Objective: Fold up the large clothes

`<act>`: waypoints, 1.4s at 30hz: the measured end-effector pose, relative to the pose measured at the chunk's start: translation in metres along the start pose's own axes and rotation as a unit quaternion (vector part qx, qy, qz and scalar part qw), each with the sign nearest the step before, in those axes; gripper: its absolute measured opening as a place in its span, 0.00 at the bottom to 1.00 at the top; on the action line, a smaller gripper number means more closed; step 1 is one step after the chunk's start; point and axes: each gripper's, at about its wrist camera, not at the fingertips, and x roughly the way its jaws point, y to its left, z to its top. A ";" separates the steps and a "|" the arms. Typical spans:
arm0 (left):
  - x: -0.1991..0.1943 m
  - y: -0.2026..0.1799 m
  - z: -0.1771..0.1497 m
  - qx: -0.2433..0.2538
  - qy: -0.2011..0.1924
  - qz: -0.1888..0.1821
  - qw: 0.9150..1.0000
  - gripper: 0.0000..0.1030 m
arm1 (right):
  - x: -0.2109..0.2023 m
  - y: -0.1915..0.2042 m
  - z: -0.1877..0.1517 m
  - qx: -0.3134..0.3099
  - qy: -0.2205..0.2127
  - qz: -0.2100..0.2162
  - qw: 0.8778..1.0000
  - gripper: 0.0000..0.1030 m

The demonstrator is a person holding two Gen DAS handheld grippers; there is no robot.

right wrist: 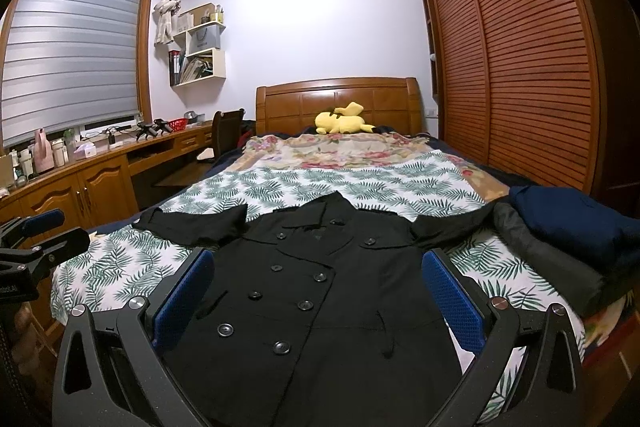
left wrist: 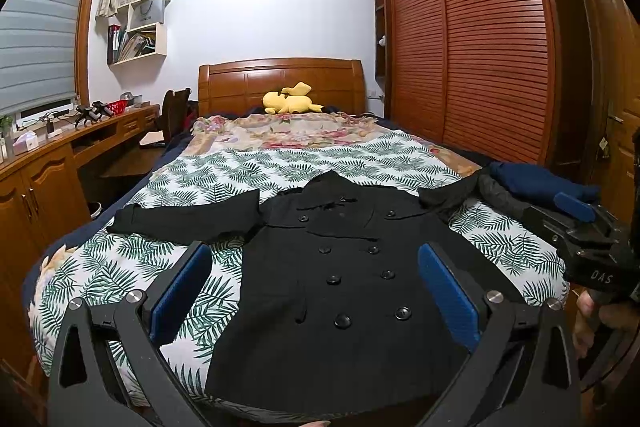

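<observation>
L gripper (left wrist: 316, 291) hangs over the foot of the bed w/ jaws spread wide, nothing between the blue pads (left wrist: 180, 295); both fingers frame the lower front of the black coat (left wrist: 340, 287) w/o visibly touching it. R gripper (right wrist: 316, 301) is likewise wide apart, empty, blue pads (right wrist: 452, 303) either side of the coat's button rows. In the L wrist view the R gripper shows at 3 o'clock (left wrist: 580, 223), w/ part of a hand (left wrist: 596, 315) under it at 4; in the R wrist view the L gripper sits at 9 o'clock (right wrist: 36, 243). Coat lies flat, front up, double-breasted, collar toward 12, hem toward 6 at the near edge of the bed. Its one sleeve (left wrist: 188, 217) stretches out to 10 o'clock, lying flat on the leaf-print sheet (left wrist: 240, 171); the other sleeve (right wrist: 452, 227) runs to 2 o'clock, its end meeting a pile of dark clothes (right wrist: 560, 259) w/ a navy garment (right wrist: 576, 223) on top, at the bed's edge around 3. Beyond the leaf-print sheet, toward 12, a floral cover (left wrist: 288, 131), then a yellow plush toy (left wrist: 290, 101) against the wooden headboard (left wrist: 280, 79). At 9–10 o'clock a wooden desk (right wrist: 100, 163) runs under the window blind (right wrist: 68, 47), w/ a chair (right wrist: 224, 135) pushed in and wall shelves (right wrist: 200, 47) above. At 1–3 o'clock, a slatted wooden wardrobe (left wrist: 480, 39) along the bed's side.
</observation>
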 end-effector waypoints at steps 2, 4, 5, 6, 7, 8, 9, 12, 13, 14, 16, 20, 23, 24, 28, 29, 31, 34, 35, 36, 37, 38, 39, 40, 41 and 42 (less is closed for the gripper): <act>0.000 0.000 0.000 0.000 0.000 0.000 1.000 1.00 | 0.000 0.000 0.000 0.000 -0.001 0.000 1.000 1.00; 0.000 0.000 0.000 0.000 0.000 0.000 1.000 1.00 | 0.000 0.000 0.000 0.000 -0.001 0.000 1.000 1.00; 0.000 0.000 0.000 0.000 0.000 0.000 1.000 1.00 | 0.000 0.000 0.001 0.000 -0.001 0.001 1.000 1.00; 0.000 0.000 0.000 0.000 0.000 0.000 1.000 1.00 | 0.000 0.000 0.001 0.000 -0.002 0.000 1.000 1.00; 0.000 0.000 -0.001 0.000 0.000 0.001 1.000 1.00 | 0.000 0.000 0.001 0.000 -0.002 0.000 1.000 1.00; 0.000 0.000 0.000 0.000 -0.001 0.001 1.000 1.00 | -0.001 0.000 0.000 0.000 -0.002 0.000 1.000 1.00; 0.000 0.000 0.000 0.000 -0.001 0.000 1.000 1.00 | -0.001 0.001 0.000 0.000 -0.003 0.000 1.000 1.00; -0.001 0.000 0.000 0.000 -0.002 0.000 1.000 1.00 | -0.001 0.001 0.000 0.000 -0.003 0.001 1.000 1.00; -0.001 0.000 0.000 0.000 -0.002 0.000 1.000 1.00 | -0.001 0.001 0.000 0.000 -0.003 0.000 1.000 1.00; -0.002 0.000 0.000 0.000 -0.003 0.000 1.000 1.00 | -0.001 0.001 0.000 0.000 -0.003 0.000 1.000 1.00; -0.002 -0.001 0.000 0.000 -0.003 0.000 1.000 1.00 | -0.001 0.001 0.000 0.000 -0.003 0.001 1.000 1.00; -0.002 0.000 0.000 0.000 -0.003 0.000 1.000 1.00 | -0.001 0.001 0.000 0.000 -0.003 0.001 1.000 1.00; -0.002 0.000 0.000 0.000 -0.001 0.001 1.000 1.00 | -0.001 0.001 -0.001 0.000 -0.003 0.000 1.000 1.00; -0.002 0.000 0.000 -0.001 0.000 0.001 1.000 1.00 | -0.001 0.001 -0.001 0.000 -0.002 0.000 1.000 1.00; 0.003 0.003 -0.002 -0.005 0.005 0.002 1.000 1.00 | 0.003 0.002 -0.002 -0.002 0.004 0.001 1.000 1.00; 0.004 0.004 -0.003 -0.006 0.006 0.003 1.000 1.00 | 0.005 0.002 -0.003 -0.002 0.006 0.003 1.000 1.00; 0.010 0.008 -0.006 -0.010 0.011 0.004 1.000 1.00 | 0.010 0.003 -0.004 -0.006 0.010 0.007 1.000 1.00; 0.023 0.016 -0.010 -0.017 0.022 0.010 1.000 1.00 | 0.025 0.006 -0.006 -0.015 0.022 0.014 1.000 1.00; 0.026 0.019 -0.013 -0.018 0.025 0.012 0.999 1.00 | 0.030 0.006 -0.006 -0.018 0.025 0.018 0.999 1.00; 0.030 0.022 -0.015 -0.019 0.028 0.015 0.999 1.00 | 0.036 0.007 -0.006 -0.022 0.029 0.021 0.999 1.00; 0.034 0.027 -0.017 -0.020 0.030 0.017 0.999 1.00 | 0.043 0.009 -0.007 -0.027 0.032 0.025 0.999 1.00; 0.038 0.031 -0.018 -0.022 0.034 0.020 0.999 1.00 | 0.051 0.011 -0.007 -0.032 0.035 0.028 0.998 1.00; 0.043 0.035 -0.020 -0.023 0.039 0.024 0.999 1.00 | 0.056 0.012 -0.006 -0.035 0.038 0.031 0.998 1.00; 0.047 0.039 -0.022 -0.025 0.042 0.026 0.998 1.00 | 0.065 0.013 -0.006 -0.038 0.043 0.037 0.998 1.00; 0.052 0.044 -0.024 -0.026 0.047 0.028 0.998 1.00 | 0.071 0.014 -0.006 -0.040 0.046 0.043 0.997 1.00; 0.056 0.047 -0.025 -0.027 0.051 0.030 0.998 1.00 | 0.080 0.016 -0.006 -0.042 0.050 0.051 0.997 1.00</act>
